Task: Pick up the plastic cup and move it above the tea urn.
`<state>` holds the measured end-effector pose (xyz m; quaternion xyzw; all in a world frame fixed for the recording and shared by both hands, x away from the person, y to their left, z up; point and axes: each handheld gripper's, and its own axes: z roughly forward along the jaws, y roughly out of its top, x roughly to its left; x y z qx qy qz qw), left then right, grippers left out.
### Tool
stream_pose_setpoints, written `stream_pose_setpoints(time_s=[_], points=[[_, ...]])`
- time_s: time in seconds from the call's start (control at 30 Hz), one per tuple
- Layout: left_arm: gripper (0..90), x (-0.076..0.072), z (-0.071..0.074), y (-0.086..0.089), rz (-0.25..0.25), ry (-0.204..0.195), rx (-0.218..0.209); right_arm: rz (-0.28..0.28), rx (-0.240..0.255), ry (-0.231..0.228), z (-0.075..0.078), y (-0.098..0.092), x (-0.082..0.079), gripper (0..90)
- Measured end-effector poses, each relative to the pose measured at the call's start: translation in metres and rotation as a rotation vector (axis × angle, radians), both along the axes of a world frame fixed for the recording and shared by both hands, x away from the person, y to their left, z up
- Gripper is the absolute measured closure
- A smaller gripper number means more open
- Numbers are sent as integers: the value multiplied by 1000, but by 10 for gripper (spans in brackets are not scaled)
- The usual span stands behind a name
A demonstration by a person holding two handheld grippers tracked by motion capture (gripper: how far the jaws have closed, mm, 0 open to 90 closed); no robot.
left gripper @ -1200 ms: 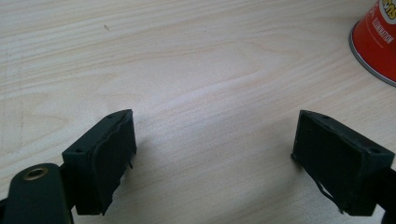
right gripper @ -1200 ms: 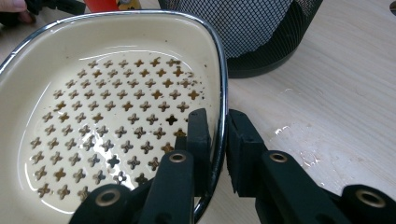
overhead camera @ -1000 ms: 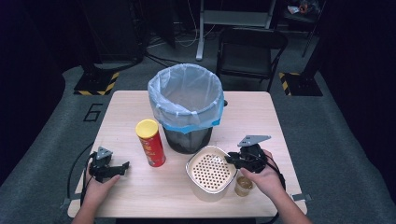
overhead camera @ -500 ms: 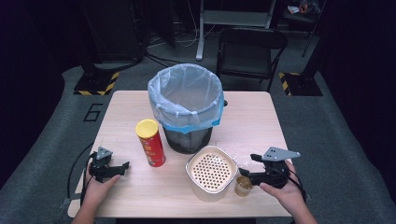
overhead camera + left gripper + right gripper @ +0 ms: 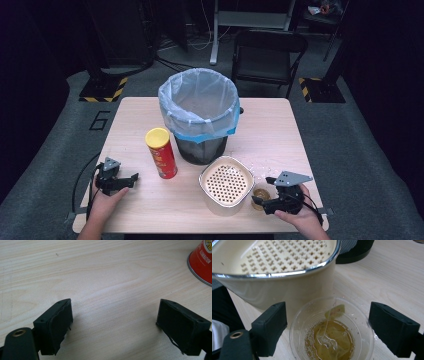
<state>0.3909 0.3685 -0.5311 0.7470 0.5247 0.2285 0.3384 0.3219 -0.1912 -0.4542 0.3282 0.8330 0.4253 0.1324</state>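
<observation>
Cup (image 5: 332,335) upright — mouth seemingly straight up — between right gripper's (image 5: 328,326) just-opened, released jaws.

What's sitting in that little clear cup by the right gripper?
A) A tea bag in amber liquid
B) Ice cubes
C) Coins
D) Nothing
A: the right gripper view shows a soaked tea bag lying in amber liquid inside the clear plastic cup, its string running up to a tag.

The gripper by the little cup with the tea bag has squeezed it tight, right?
Not quite. The right gripper is open: its pads stand apart on either side of the cup without pressing it, having just been opening. The right gripper view shows it.
</observation>
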Motion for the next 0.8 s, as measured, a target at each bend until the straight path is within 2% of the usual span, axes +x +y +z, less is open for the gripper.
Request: stream_pose_setpoints(time_s=[0.2, 0.4, 0.43, 0.53, 0.8], points=[[128, 0, 0, 0, 0, 0, 0, 2, -26, 20, -20, 2, 0, 159], [128, 0, 0, 0, 0, 0, 0, 6, -59, -2, -31, 2, 1, 235], [128, 0, 0, 0, 0, 0, 0, -10, -54, 3, -33, 2, 1, 244], [128, 0, 0, 0, 0, 0, 0, 8, -42, -14, -33, 1, 1, 279], [128, 0, 0, 0, 0, 1, 0, 20, -27, -51, -31, 1, -2, 270]])
